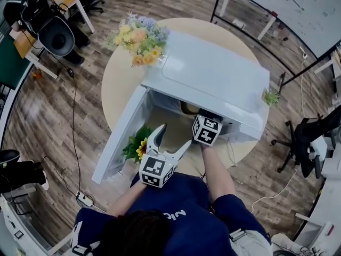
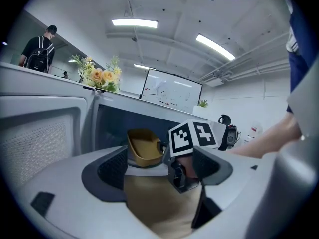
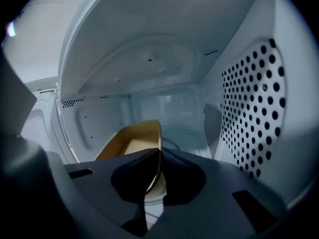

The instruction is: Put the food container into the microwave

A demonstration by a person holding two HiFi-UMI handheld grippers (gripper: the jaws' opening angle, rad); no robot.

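While door (image 1: 118,137) of microwave (image 1: 213,73) stands open at left over desk (image 1: 114,84), left gripper (image 1: 173,137) hovers before opening, fingers (image 2: 107,168) spread wide, nothing between them. Container (image 3: 130,142) inside microwave cavity, tilted, open side facing up and left, long axis running from fingers toward back wall. Right gripper (image 3: 158,158) inside cavity, fingers pinched on container's near right rim.
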